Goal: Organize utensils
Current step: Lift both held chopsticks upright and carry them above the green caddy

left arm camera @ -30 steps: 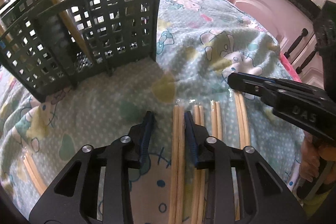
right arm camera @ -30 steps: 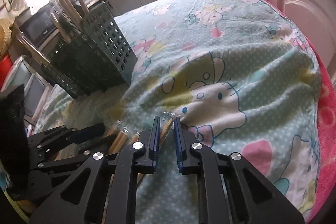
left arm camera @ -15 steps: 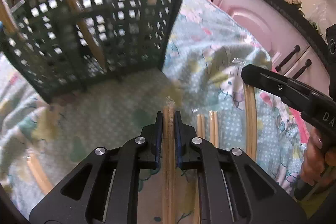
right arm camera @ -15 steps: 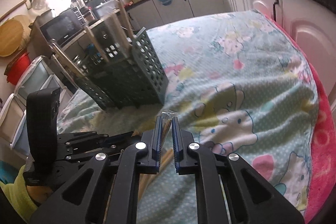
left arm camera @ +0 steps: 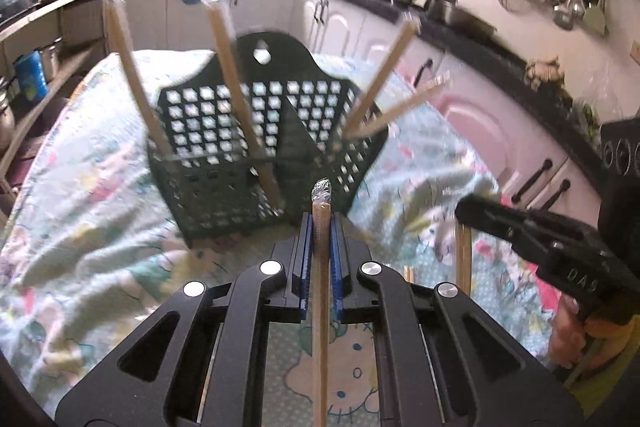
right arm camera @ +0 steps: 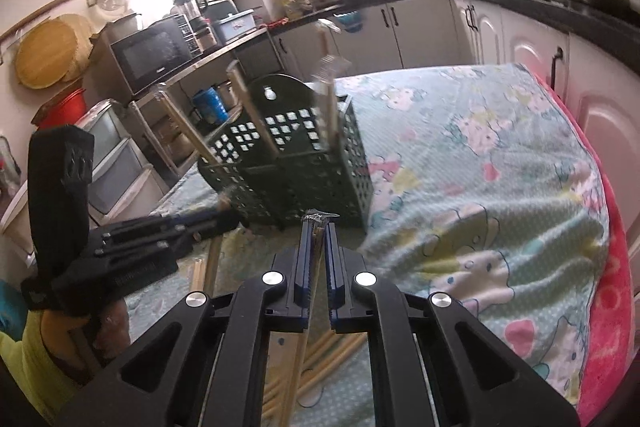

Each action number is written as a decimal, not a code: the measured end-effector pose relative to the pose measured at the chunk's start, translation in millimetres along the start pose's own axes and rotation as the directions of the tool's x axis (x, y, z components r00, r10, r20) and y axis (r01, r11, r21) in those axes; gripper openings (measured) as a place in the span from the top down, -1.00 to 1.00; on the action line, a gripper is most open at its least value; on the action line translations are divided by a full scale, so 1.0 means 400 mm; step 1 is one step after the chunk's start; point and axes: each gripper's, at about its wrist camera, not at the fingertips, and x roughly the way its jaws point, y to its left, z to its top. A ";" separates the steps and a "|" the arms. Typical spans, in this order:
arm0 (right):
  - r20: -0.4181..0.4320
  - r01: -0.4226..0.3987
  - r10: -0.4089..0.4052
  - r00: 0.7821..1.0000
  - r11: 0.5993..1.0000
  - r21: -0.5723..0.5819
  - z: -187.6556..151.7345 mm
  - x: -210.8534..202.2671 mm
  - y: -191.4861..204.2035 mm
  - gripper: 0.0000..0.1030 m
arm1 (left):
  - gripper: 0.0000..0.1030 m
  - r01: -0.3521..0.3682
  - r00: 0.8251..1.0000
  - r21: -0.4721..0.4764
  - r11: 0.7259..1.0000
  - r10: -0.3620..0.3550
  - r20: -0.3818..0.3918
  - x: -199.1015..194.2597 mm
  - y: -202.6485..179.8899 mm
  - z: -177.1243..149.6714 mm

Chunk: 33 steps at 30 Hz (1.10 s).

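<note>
A dark green perforated utensil basket stands on the patterned cloth, with several wrapped chopstick pairs leaning in it; it also shows in the right wrist view. My left gripper is shut on a wrapped pair of wooden chopsticks, lifted in front of the basket. My right gripper is shut on another wrapped pair of chopsticks, also raised near the basket. More chopstick pairs lie on the cloth below.
The table is covered by a rumpled cartoon-print cloth. Pink cabinets run along the right. A shelf with a microwave stands beyond the table's far left. Each gripper shows in the other's view: the right one, the left one.
The left gripper closed on a chopstick pair. Both grippers have lifted their pairs off the cloth and tilted up toward the basket.
</note>
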 end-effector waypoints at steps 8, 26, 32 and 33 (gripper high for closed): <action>0.029 -0.026 0.028 0.999 0.998 -0.057 0.023 -0.022 0.066 0.90 | 0.98 -0.007 0.997 -0.029 1.000 0.009 0.083 -0.077 0.039 0.031; 0.171 -0.066 0.098 0.980 0.981 -0.180 0.183 -0.083 0.196 0.90 | 0.98 -0.028 0.963 0.012 1.000 0.024 0.267 -0.218 0.035 0.189; 0.243 -0.062 0.113 0.963 0.976 -0.208 0.265 -0.108 0.222 0.90 | 0.98 -0.053 0.938 0.006 0.999 0.047 0.345 -0.254 0.029 0.267; 0.257 -0.063 0.117 0.959 0.976 -0.210 0.279 -0.113 0.225 0.90 | 0.98 -0.057 0.933 -0.001 0.998 0.053 0.357 -0.256 0.030 0.280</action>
